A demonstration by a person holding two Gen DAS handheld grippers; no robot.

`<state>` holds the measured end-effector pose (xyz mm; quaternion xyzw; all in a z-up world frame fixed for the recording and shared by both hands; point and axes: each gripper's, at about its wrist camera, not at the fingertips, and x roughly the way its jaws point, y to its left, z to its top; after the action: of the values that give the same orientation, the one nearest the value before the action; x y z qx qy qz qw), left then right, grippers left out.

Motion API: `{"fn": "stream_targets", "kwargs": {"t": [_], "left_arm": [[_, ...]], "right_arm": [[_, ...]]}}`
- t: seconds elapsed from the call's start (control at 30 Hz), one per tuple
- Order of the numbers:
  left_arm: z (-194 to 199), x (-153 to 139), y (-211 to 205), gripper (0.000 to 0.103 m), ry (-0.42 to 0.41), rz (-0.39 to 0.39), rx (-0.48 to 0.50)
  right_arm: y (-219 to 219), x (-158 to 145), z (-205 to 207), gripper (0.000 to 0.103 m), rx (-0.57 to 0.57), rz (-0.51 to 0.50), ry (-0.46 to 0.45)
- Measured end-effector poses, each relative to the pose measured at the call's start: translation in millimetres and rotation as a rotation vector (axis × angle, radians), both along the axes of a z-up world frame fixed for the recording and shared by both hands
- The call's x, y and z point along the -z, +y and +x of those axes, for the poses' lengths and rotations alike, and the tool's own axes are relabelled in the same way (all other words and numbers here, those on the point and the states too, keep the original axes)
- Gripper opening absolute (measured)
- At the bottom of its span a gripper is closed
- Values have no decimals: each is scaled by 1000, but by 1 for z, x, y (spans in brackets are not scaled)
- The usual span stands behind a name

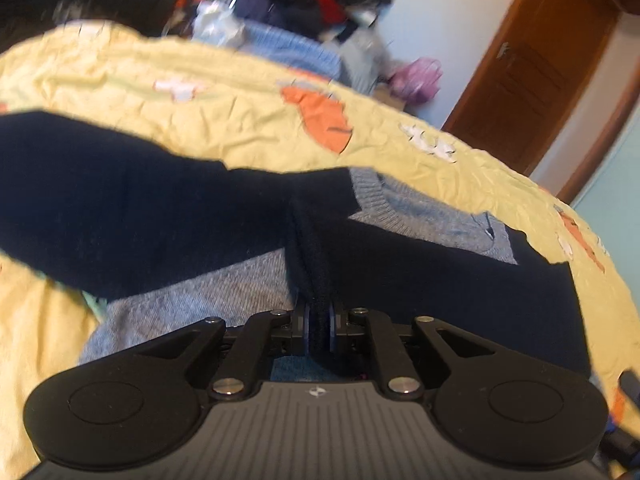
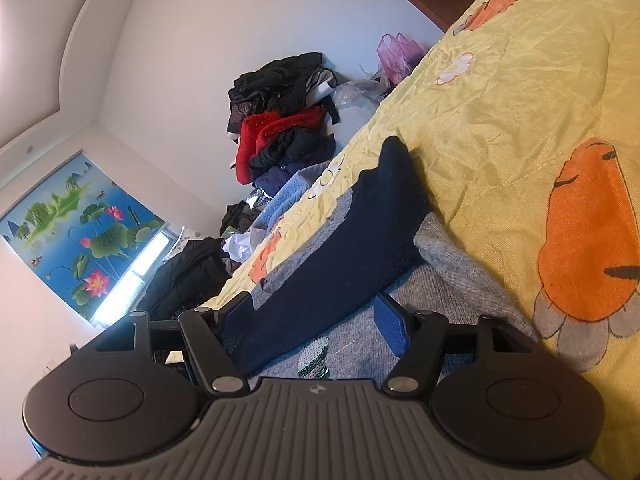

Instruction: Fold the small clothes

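Both tongs are seen low over the sweater (image 1: 224, 280): the left gripper (image 1: 318, 330) is clamped on a bunched ridge of its navy fabric, while the right gripper (image 2: 316, 320) is held wide apart, a navy sleeve (image 2: 344, 248) lying between its blue pads (image 2: 394, 326) without being pinched. The fold is judged to be only begun; one dark sleeve is drawn across the grey body, the rest is left unfolded and no neat stack is shown. The sweater is seen as a small knit, grey in the body with navy sleeves, a ribbed grey collar and a small green motif, spread on the yellow bedspread (image 2: 520, 100). Beyond the sweater, at the far edge of the bedspread, a heap of clothes (image 2: 280, 128) is piled against the wall.
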<state>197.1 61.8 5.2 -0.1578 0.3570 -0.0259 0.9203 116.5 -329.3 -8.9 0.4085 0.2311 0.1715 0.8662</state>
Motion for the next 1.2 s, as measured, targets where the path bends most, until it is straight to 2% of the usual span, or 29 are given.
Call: {"fn": "stream_targets", "kwargs": {"t": [0.07, 0.13, 0.2, 0.27, 0.33, 0.43, 0.47, 0.5, 0.63, 0.77, 0.8, 0.87, 0.9, 0.93, 0.97, 1.03, 1.1, 1.17, 1.2], "left_arm": [[-9, 5, -8, 10, -65, 39, -4], [-8, 3, -11, 11, -68, 54, 5], [-7, 5, -3, 12, -72, 4, 3], [-7, 7, 7, 12, -74, -70, -5], [-7, 10, 15, 13, -74, -131, -9], [-7, 14, 22, 13, -72, -186, -14], [-7, 15, 23, 13, -71, -196, -16], [-7, 15, 23, 13, -71, -200, -16], [-5, 15, 23, 13, -70, -202, -14], [-13, 5, 31, 13, -23, -183, -15], [-21, -1, 39, 18, -19, -165, -36], [-43, -13, 65, 42, -64, -148, -101], [-55, -18, 85, 70, -107, -155, -151], [-67, -23, 108, 92, -152, -167, -226], [-77, -28, 135, 97, -195, -184, -324], [-91, -31, 194, 98, -232, -252, -525], [-95, -23, 257, 98, -199, -414, -689], [-97, -4, 308, 98, -174, -615, -779], [-96, 3, 326, 98, -159, -673, -816]], "right_arm": [[6, -10, 0, 72, 9, -83, 29], [18, -32, -1, 72, 8, -210, -31], [31, -56, 7, 77, -6, -320, -118], [45, -71, 34, 86, -36, -422, -131], [55, -68, 73, 85, -45, -542, -66], [62, -46, 125, 79, -39, -707, 119], [62, -39, 133, 80, -50, -733, 145], [66, -35, 132, 84, -51, -774, 106], [88, -22, 126, 94, -82, -923, 67], [84, -25, 129, 96, -86, -891, 68], [83, -25, 129, 96, -87, -883, 66], [80, -25, 127, 96, -88, -864, 62], [79, -25, 126, 97, -88, -857, 60], [78, -25, 125, 97, -89, -851, 59], [77, -25, 125, 97, -90, -850, 58], [78, -25, 125, 98, -94, -851, 57], [79, -25, 125, 99, -96, -857, 57], [80, -24, 125, 100, -97, -861, 57], [80, -24, 125, 100, -97, -860, 56]]}}
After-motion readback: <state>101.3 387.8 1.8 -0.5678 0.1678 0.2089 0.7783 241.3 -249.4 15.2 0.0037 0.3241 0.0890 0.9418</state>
